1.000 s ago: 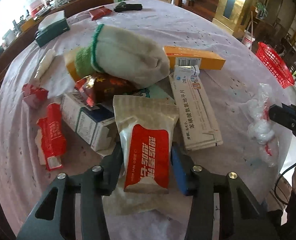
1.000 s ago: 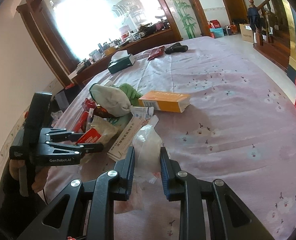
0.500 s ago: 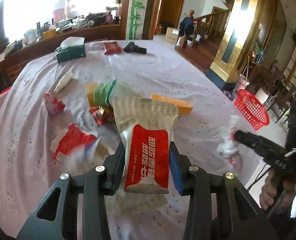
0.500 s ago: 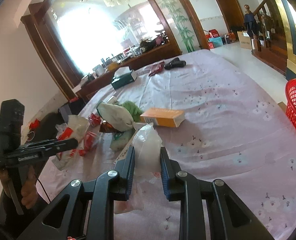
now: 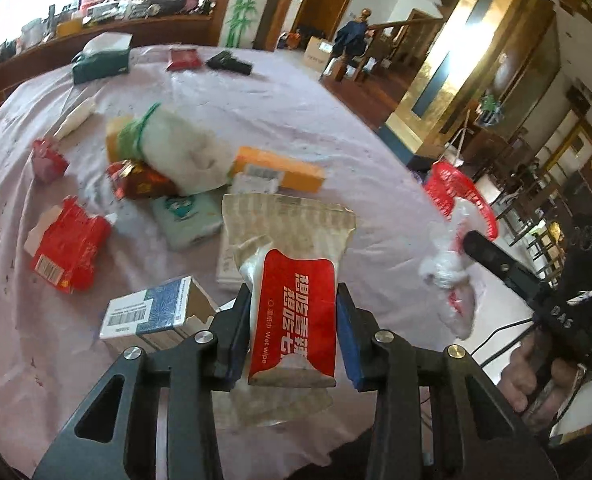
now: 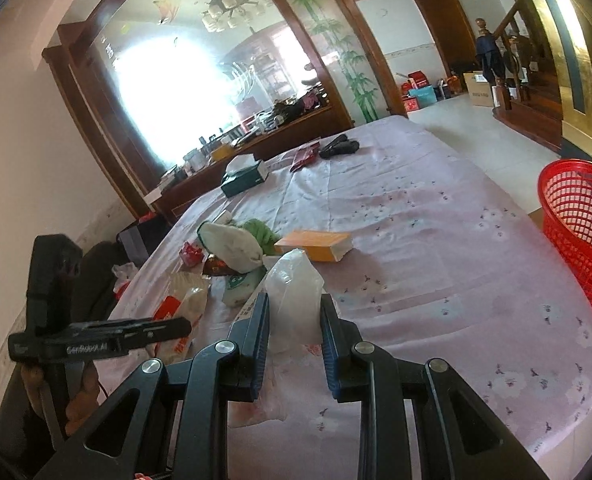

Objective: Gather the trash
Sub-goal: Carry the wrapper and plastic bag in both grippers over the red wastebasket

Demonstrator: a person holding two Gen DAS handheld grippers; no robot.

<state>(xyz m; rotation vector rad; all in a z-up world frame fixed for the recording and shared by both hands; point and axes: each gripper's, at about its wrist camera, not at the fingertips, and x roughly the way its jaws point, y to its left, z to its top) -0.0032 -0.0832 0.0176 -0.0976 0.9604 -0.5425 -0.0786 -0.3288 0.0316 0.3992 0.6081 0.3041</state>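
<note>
Holding a wet wipe packet (image 5: 294, 312) with a red label, our left gripper (image 5: 294, 336) has both pads pressed on the packet's sides; its jaws have just been closing further on it. The packet hangs above the counter (image 5: 335, 140), which wears a pale purple flowered cloth. Our right gripper (image 6: 294, 332) is clamped on a crumpled clear plastic bag (image 6: 294, 300), with the jaws as narrow as they go, and the bag stands up between the pads.

In the left wrist view the rest of the trash lies on the counter from about 9 o'clock to 12 o'clock of the held packet. A blue and white box (image 5: 148, 314) sits at 9 o'clock, just beside the left finger. A torn red wrapper (image 5: 70, 250) lies at 10 o'clock, and a small red packet (image 5: 48, 160) farther at 10 o'clock. A white cloth bundle with a green band (image 5: 176, 148) lies at 11 o'clock and leans on a shiny red wrapper (image 5: 142, 180). A pale green pack (image 5: 188, 218) lies near them. An orange box (image 5: 278, 168) sits at 12 o'clock.

A red mesh basket (image 6: 579, 224) stands on the floor beyond the counter's edge, at 2 o'clock in the right wrist view, well apart from the pile. A green tissue box (image 5: 102, 60) rests at the counter's far side.
</note>
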